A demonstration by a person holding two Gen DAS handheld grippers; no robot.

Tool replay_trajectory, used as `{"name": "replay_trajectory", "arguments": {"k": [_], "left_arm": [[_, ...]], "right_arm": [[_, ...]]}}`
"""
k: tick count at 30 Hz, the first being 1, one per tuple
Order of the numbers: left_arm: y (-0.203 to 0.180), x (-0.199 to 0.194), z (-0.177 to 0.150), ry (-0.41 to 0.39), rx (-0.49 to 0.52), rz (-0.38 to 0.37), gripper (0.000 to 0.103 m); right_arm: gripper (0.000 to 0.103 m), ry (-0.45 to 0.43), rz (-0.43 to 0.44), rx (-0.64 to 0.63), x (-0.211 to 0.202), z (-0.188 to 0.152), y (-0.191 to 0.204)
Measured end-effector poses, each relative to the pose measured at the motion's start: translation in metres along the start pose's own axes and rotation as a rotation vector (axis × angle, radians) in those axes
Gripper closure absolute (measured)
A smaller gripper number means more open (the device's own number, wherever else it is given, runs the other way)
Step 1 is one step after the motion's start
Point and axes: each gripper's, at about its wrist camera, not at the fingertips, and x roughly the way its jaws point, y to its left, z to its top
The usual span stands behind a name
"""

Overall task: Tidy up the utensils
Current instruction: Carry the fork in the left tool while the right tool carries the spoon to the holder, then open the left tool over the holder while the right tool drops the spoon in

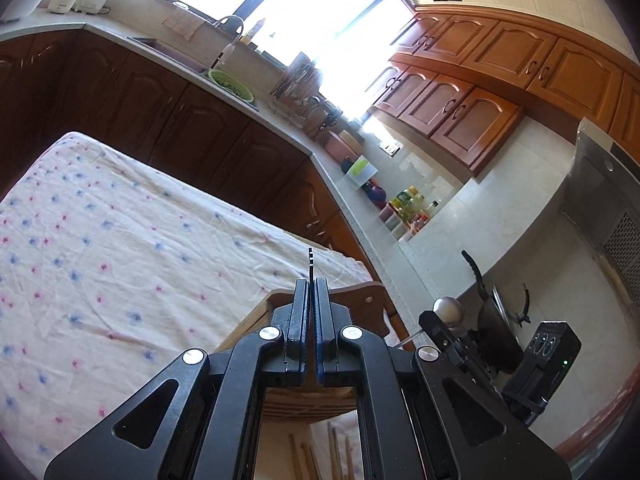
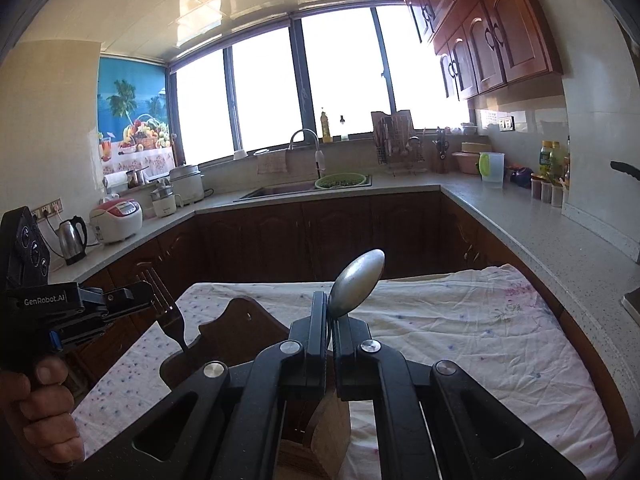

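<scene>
Steel spoon (image 2: 357, 283) handle hidden inside right tongs (image 2: 330, 312); left tongs (image 1: 311, 294) pinch fork (image 1: 311, 264).

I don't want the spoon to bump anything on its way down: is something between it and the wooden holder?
Nothing visible blocks it. The right gripper holds the spoon upright above the wooden holder. The fork, in the left gripper, is off to the left.

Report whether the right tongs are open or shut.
Shut on the spoon: the right tongs pinch its neck, bowl sticking up past the tips.
</scene>
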Motion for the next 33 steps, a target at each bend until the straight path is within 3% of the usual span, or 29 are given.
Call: {"name": "replay_trajectory", "arguments": {"k": [8,15,20,21,23,24,25,29,31,33], "left_arm": [[-0.001,-0.003,-0.005,-0.002,0.038,0.002,0.101],[-0.001,-0.003,-0.002,0.006,0.036,0.006,0.101],[-0.001,-0.004,0.003,0.008,0.011,-0.016,0.101],[-0.001,-0.004,0.004,0.009,0.002,-0.027,0.101],[-0.002,-0.004,0.006,0.011,-0.001,-0.019,0.101],[-0.001,-0.004,0.006,0.014,0.002,-0.005,0.101],[-0.001,-0.004,0.005,0.016,0.001,0.001,0.101],[0.004,-0.011,0.001,0.02,-0.026,0.01,0.099],[0.005,-0.016,-0.002,0.018,-0.034,0.017,0.094],[0.006,-0.024,-0.006,0.017,-0.039,0.032,0.08]], "right_arm": [[0.101,0.09,0.007,0.005,0.018,-0.017,-0.003],[0.1,0.109,0.014,0.032,0.02,-0.017,-0.007],[0.094,0.113,0.021,0.052,0.019,-0.014,-0.007],[0.092,0.113,0.025,0.061,0.017,-0.013,-0.008],[0.069,0.105,0.029,0.076,0.013,-0.012,-0.01],[0.052,0.097,0.032,0.083,0.01,-0.012,-0.011],[0.046,0.09,0.032,0.089,0.006,-0.012,-0.013],[0.039,0.073,0.035,0.124,-0.007,-0.011,-0.021],[0.036,0.06,0.03,0.146,-0.016,-0.011,-0.028],[0.033,0.047,0.028,0.172,-0.025,-0.012,-0.034]]}}
